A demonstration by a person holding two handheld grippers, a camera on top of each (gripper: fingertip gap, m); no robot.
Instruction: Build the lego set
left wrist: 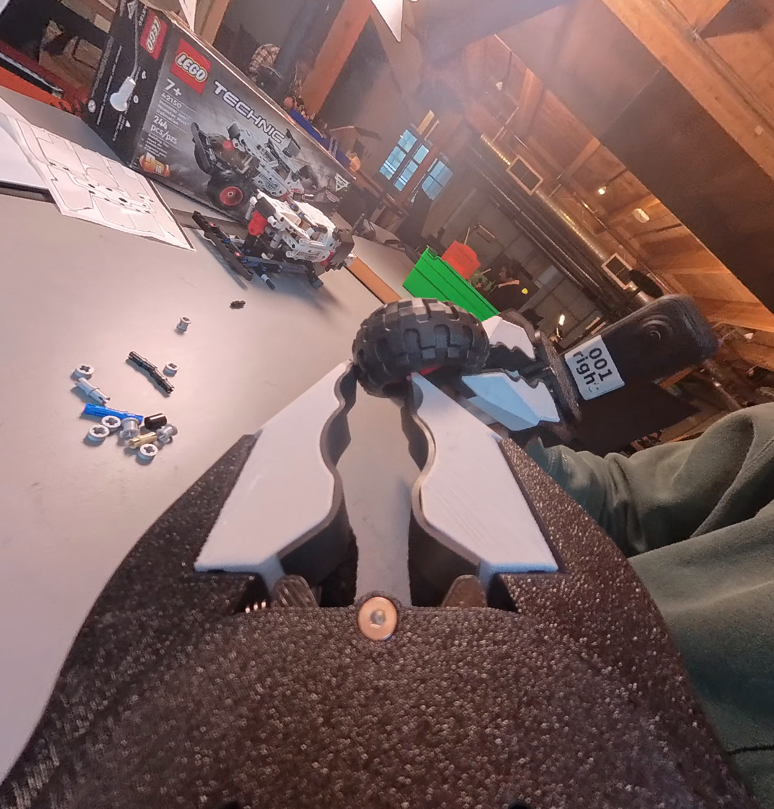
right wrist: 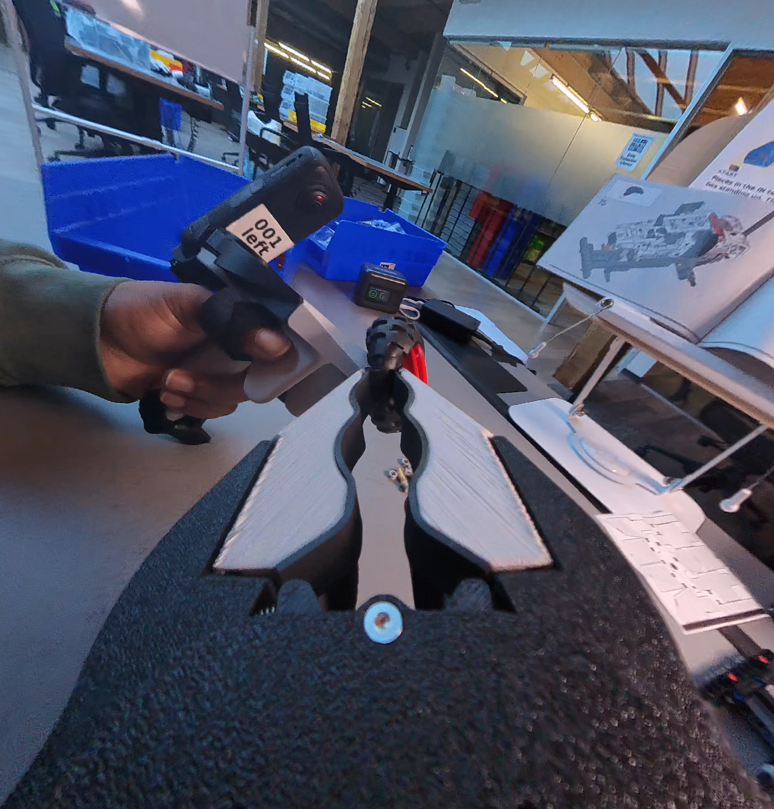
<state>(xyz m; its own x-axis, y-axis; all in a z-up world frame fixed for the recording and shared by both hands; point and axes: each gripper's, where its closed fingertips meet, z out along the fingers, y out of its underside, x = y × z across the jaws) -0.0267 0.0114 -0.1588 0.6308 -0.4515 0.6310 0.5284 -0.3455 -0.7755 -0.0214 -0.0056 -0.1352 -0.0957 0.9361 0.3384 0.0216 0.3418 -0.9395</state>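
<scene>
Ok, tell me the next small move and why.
Probably carry the black tyre over to the partly built truck. Both the left gripper and right gripper pinch it above the table, and the truck sits apart from it, farther along.

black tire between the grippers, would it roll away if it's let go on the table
Probably: the black tire is round, so on its tread it could roll across the flat table. Its chunky tread likely grips the fingers well. Looks rubbery, so probably not fragile.

Black knobby rubber tyre (left wrist: 420, 346) on red hub, lifted off table. Half-built white-and-black truck chassis (left wrist: 289, 238), wheelless, at 11 o'clock; small grey, blue, black pins (left wrist: 127, 420) scattered at 9 o'clock
</scene>
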